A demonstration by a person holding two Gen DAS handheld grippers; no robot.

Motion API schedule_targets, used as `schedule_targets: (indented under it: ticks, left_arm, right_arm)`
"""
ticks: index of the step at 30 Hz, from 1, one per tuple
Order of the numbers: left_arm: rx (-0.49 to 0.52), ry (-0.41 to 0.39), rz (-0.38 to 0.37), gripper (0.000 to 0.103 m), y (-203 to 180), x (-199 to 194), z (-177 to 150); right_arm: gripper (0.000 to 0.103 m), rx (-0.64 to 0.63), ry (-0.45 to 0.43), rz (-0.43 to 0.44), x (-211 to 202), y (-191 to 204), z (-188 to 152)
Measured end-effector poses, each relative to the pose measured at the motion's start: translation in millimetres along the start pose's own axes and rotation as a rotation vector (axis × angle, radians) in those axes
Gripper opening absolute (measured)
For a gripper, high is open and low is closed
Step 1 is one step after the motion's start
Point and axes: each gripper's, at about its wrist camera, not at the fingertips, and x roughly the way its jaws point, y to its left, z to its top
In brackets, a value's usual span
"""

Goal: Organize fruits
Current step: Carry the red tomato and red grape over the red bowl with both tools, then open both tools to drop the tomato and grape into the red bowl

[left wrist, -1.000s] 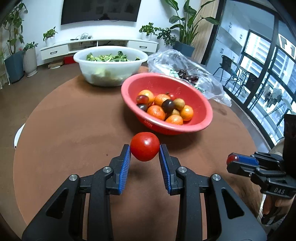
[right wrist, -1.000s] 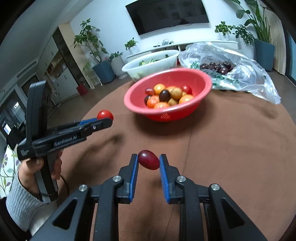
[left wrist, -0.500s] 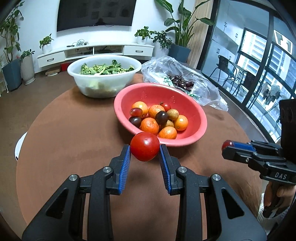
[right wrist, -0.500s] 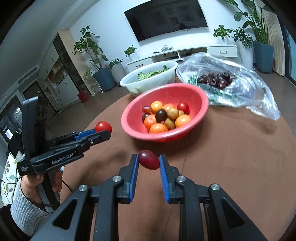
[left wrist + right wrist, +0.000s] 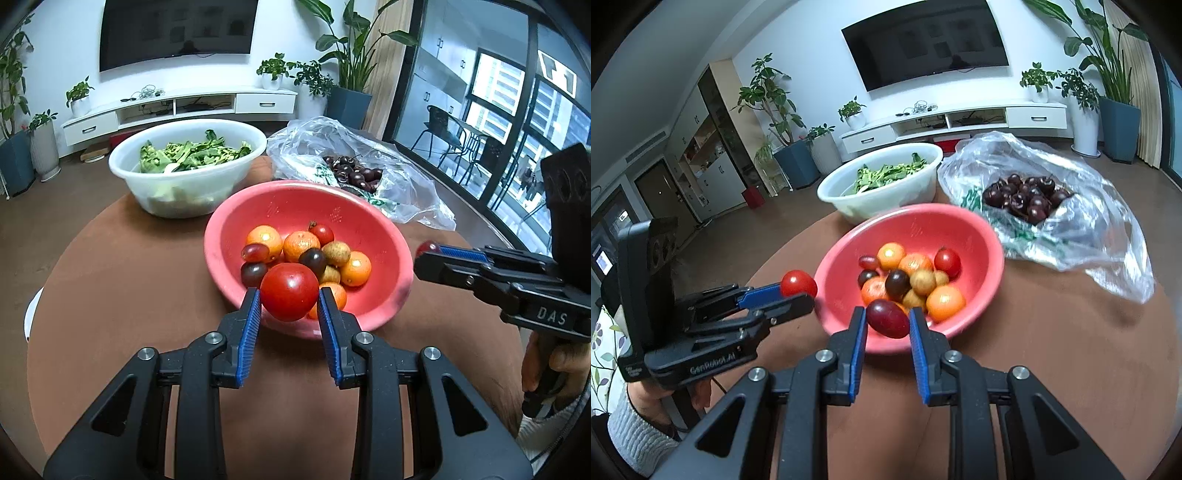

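My left gripper [image 5: 289,308] is shut on a red tomato [image 5: 289,291] and holds it above the near rim of the red bowl [image 5: 236,221]. My right gripper [image 5: 887,324] is shut on a dark red plum-shaped fruit [image 5: 887,318] over the near rim of the same bowl [image 5: 975,229]. The bowl holds several oranges, small tomatoes, dark fruits and brownish fruits. The right gripper shows in the left wrist view [image 5: 428,251], right of the bowl. The left gripper with its tomato shows in the right wrist view [image 5: 798,286], left of the bowl.
A white bowl of green leaves [image 5: 184,166] stands behind the red bowl. A clear plastic bag of dark cherries [image 5: 354,171] lies at the back right. All rest on a round brown table [image 5: 110,295]. Its edges curve off at left and right.
Both grippers have moved forward and up toward the red bowl with their fruits held. The bowl now lies right under the fingertips.
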Motion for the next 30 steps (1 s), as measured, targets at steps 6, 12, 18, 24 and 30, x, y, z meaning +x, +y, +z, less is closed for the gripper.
schedule_targets:
  ticks: [6,12,18,24,30]
  left_arm:
    - [0.022,0.013,-0.003,0.029,-1.3,15.0,9.4]
    - [0.047,0.021,-0.006,0.029,-4.2,29.9,17.3]
    - [0.058,0.028,-0.008,0.029,-4.6,41.1,22.5]
    - [0.068,0.035,-0.005,0.030,-6.1,49.7,23.2]
    - [0.088,0.044,0.017,0.030,-7.8,58.6,22.5]
  right_arm:
    - [0.025,-0.006,-0.001,-0.011,16.4,-7.7,18.1]
    - [0.025,-0.004,0.008,-0.018,31.0,-15.2,28.3]
    - [0.025,-0.003,0.019,-0.021,44.8,-20.4,34.0]
    - [0.026,-0.010,0.028,-0.024,56.6,-20.9,40.5]
    - [0.027,-0.014,0.036,-0.048,67.5,-20.7,44.0]
